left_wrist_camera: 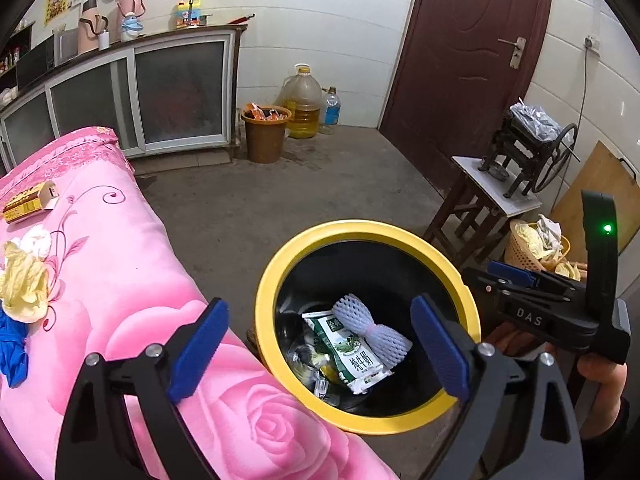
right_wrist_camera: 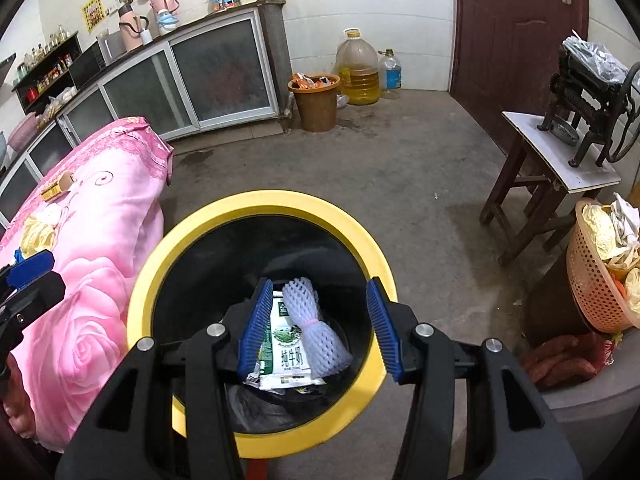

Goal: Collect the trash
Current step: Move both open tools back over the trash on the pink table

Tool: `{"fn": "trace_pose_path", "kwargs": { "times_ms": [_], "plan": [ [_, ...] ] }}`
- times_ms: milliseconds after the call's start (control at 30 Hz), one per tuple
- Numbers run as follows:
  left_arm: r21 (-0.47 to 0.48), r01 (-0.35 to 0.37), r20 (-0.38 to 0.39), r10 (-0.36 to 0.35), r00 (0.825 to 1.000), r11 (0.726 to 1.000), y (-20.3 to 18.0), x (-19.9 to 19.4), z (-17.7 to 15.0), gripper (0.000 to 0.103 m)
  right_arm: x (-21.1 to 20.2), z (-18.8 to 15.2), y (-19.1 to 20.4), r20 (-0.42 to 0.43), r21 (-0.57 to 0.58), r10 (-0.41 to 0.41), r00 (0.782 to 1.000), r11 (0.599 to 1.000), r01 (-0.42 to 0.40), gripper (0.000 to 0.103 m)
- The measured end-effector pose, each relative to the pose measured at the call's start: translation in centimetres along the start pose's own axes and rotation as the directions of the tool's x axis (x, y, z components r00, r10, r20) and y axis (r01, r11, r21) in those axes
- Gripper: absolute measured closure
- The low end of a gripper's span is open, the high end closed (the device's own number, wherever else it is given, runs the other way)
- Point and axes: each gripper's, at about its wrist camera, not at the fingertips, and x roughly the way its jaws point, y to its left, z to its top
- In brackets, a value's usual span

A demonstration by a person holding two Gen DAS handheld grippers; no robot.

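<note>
1. Both my grippers hover over the bin (right_wrist_camera: 260, 208). The right gripper (right_wrist_camera: 318, 326) is spread wide and empty, directly above the opening; the left gripper (left_wrist_camera: 320, 354) is likewise spread and empty, straddling the bin's near rim and the edge of the pink cover (left_wrist_camera: 132, 292).
2. Done, as I judge it: a foam net (right_wrist_camera: 310, 320) and a milk pouch (right_wrist_camera: 286, 350) lie inside the bin, with some smaller scraps under them.
3. Left: a yellow box (left_wrist_camera: 28, 202), crumpled yellow-white paper (left_wrist_camera: 24, 276) and something blue (left_wrist_camera: 12, 344) lie on the cover, well apart from the bin.
4. Hard to make out: the scraps at the bin's bottom are dark and tangled; the blue thing is cut off at the left wrist view's edge, so I cannot tell what it is.
</note>
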Motion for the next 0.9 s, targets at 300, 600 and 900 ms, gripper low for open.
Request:
{"fn": "trace_pose_path", "kwargs": {
  "times_ms": [300, 600, 900],
  "plan": [
    [-0.051, -0.079, 0.098, 0.084, 0.992, 0.996, 4.9, -5.9, -0.8, 0.012, -1.5, 1.4, 4.1, 0.041, -0.066, 0.095, 0.995, 0.994, -0.092, 0.056],
    [-0.205, -0.337, 0.104, 0.363, 0.926, 0.919, 17.0, -15.4, -6.4, 0.008, -1.4, 2.2, 14.0, 0.008, -0.175, 0.327, 0.945, 0.931, -0.321, 0.043],
    [-0.287, -0.472, 0.021, 0.498, 0.867, 0.834, 26.3, -20.0, -10.4, 0.008, -0.3, 1.5, 25.8, -0.113, -0.310, 0.489, 0.865, 0.810, -0.498, 0.043]
  ]
}}
